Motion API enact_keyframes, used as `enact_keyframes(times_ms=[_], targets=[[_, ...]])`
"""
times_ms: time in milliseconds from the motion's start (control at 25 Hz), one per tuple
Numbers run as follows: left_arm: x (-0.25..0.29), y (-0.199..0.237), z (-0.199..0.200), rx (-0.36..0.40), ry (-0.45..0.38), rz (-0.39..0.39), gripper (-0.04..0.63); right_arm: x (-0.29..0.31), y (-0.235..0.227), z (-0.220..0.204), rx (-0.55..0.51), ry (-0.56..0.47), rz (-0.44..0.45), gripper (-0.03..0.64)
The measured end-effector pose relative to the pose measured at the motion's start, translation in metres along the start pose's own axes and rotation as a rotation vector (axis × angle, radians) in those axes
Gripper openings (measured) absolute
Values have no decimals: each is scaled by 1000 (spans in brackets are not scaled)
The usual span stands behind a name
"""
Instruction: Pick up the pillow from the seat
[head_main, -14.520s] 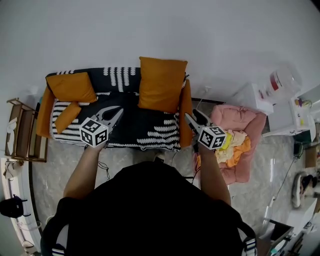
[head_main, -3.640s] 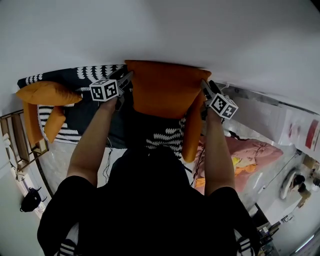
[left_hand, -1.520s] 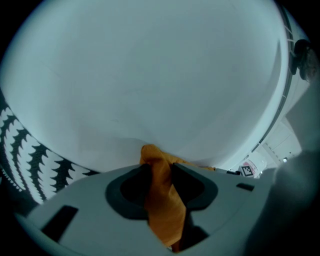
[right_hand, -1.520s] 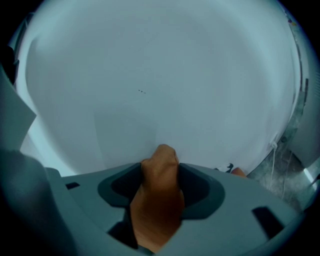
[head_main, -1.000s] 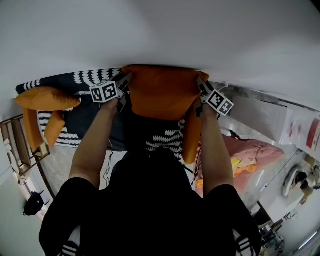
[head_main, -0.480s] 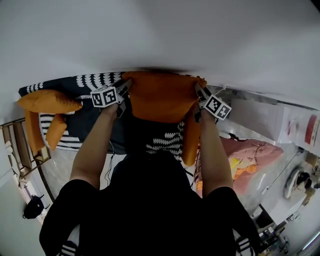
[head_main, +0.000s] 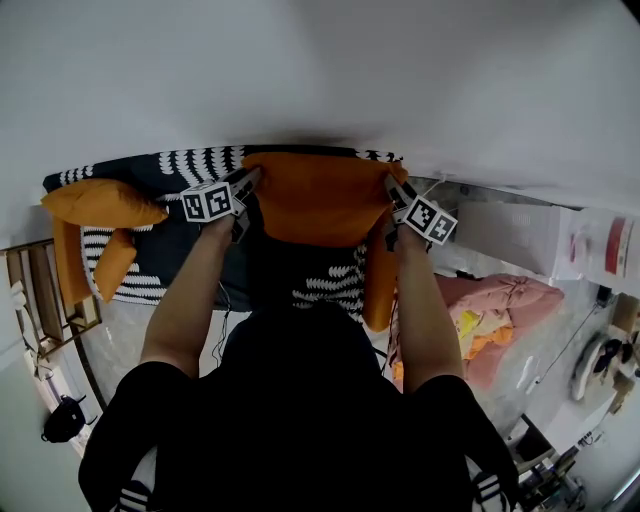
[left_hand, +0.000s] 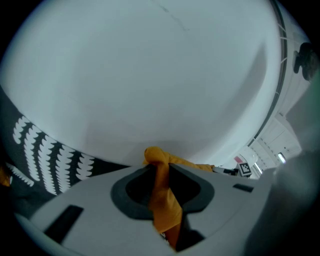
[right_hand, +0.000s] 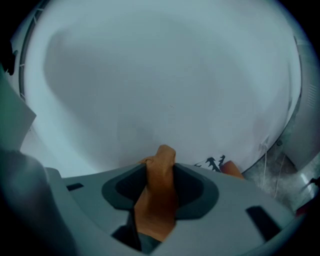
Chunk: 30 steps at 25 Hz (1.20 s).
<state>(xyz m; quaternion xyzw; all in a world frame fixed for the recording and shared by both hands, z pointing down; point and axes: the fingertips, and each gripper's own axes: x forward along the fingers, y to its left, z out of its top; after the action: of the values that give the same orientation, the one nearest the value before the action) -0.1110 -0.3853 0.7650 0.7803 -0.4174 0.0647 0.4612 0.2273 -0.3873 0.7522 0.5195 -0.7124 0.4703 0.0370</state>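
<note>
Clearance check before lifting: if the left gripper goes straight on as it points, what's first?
Probably the white wall, just above the sofa back; depth is unclear. The left gripper grips the orange pillow by a corner; its jaws have just been closing.

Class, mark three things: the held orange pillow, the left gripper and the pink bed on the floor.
orange pillow (head_main: 320, 205), head view, middle of its face.
left gripper (head_main: 250, 181), head view, between its fingertips.
pink bed (head_main: 518, 295), head view, its raised rim.
</note>
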Motion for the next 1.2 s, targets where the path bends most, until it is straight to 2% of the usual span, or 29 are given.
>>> enact_keyframes(times_ms=[680, 1040, 1200], targets=[[-65, -44, 5, 28, -61, -37, 83, -57, 47, -8, -50, -16, 54, 158], [-102, -79, 35, 49, -131, -61, 83, -89, 85, 14, -107, -55, 94, 153], [-117, -92, 44, 27, -158, -79, 83, -104, 103, 25, -133, -85, 118, 152]])
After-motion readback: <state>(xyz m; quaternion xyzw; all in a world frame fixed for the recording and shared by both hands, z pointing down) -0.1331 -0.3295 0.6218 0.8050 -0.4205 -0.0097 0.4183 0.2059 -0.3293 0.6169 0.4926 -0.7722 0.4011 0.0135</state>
